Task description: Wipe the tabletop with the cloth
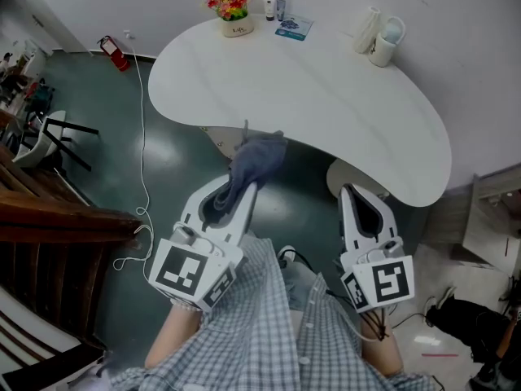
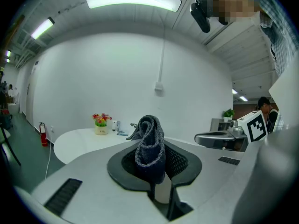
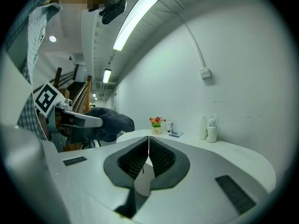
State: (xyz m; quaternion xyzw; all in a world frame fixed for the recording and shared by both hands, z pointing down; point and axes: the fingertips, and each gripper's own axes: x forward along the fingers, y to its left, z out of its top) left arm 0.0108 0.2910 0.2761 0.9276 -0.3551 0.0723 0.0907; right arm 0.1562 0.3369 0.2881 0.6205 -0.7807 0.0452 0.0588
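My left gripper (image 1: 241, 187) is shut on a dark blue-grey cloth (image 1: 256, 160), held in the air just short of the near edge of the white curved tabletop (image 1: 309, 104). In the left gripper view the cloth (image 2: 150, 146) bunches up between the jaws, with the tabletop (image 2: 84, 141) beyond. My right gripper (image 1: 358, 198) is shut with nothing in it, hovering near the table's front right edge. The right gripper view shows its jaws (image 3: 148, 149) pressed together, the cloth (image 3: 108, 122) at the left.
At the table's far edge stand a flower pot (image 1: 234, 15), small bottles (image 1: 274, 9) and a card (image 1: 293, 28). A white kettle and roll (image 1: 380, 36) sit at the far right. Dark chairs (image 1: 49, 137) and a wooden stair rail (image 1: 57, 218) are at the left.
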